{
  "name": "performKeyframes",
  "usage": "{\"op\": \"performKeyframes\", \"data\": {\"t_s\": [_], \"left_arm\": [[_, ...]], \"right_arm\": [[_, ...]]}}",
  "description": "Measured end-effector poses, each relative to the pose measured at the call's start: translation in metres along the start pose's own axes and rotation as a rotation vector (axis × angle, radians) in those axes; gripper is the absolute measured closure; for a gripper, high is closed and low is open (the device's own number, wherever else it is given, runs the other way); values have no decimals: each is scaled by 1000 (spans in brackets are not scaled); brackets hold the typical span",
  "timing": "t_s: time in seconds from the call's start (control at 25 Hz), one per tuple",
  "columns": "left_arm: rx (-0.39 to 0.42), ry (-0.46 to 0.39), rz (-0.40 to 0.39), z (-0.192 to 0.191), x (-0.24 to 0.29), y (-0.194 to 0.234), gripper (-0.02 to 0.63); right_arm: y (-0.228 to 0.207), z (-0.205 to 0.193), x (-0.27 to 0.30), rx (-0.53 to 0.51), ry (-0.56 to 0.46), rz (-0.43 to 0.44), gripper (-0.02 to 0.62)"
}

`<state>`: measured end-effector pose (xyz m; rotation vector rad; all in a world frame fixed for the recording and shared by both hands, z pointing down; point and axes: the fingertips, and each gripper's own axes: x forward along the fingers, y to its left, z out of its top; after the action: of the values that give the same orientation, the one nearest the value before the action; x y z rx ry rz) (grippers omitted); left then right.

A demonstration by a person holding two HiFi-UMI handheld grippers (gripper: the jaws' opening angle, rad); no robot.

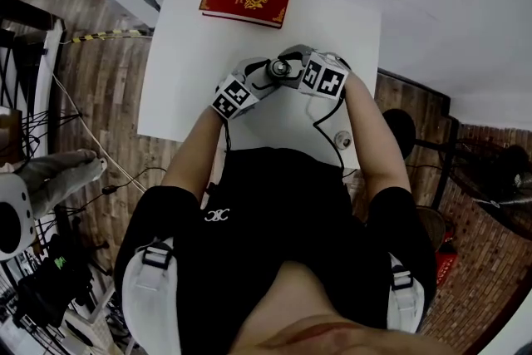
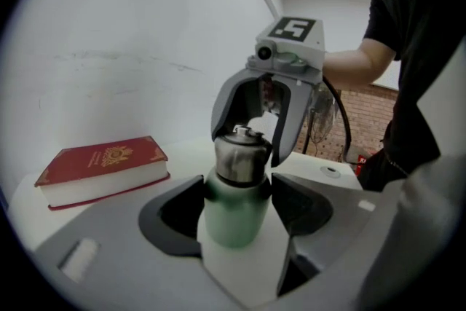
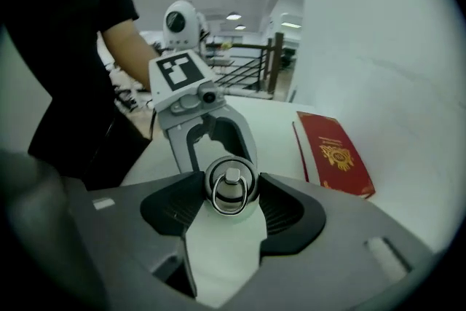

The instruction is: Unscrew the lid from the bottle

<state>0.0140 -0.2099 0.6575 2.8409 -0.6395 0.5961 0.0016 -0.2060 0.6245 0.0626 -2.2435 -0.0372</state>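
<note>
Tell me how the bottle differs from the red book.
The bottle stands upright; the book lies flat. The bottle is green with a metal lid; the book is red with a gold emblem. The left gripper holds the bottle; nothing touches the book. Both are at the same white table.
</note>
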Motion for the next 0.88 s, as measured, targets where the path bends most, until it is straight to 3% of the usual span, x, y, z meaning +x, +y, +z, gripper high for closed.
{"op": "performKeyframes", "data": {"t_s": [0.12,0.2,0.28,0.36,0.44,0.56,0.76,0.88], "left_arm": [[14,11,-15,-2,0,0,265],[24,14,-20,-3,0,0,265],[24,12,-22,-3,2,0,265],[22,12,-19,-4,2,0,265],[21,14,-17,-4,2,1,264],[28,24,-17,-3,0,0,264],[22,20,0,-4,-2,0,265],[15,23,7,-4,0,0,264]], "right_arm": [[5,-5,4,-214,191,124,359],[7,-6,4,-302,268,154,359],[6,-8,4,-291,304,144,359],[2,-8,2,-209,282,104,343],[2,-1,-5,-92,179,61,318],[0,19,-28,119,-51,-42,318],[-13,23,-60,495,-406,-335,318],[-15,13,-58,565,-454,-511,319]]}}
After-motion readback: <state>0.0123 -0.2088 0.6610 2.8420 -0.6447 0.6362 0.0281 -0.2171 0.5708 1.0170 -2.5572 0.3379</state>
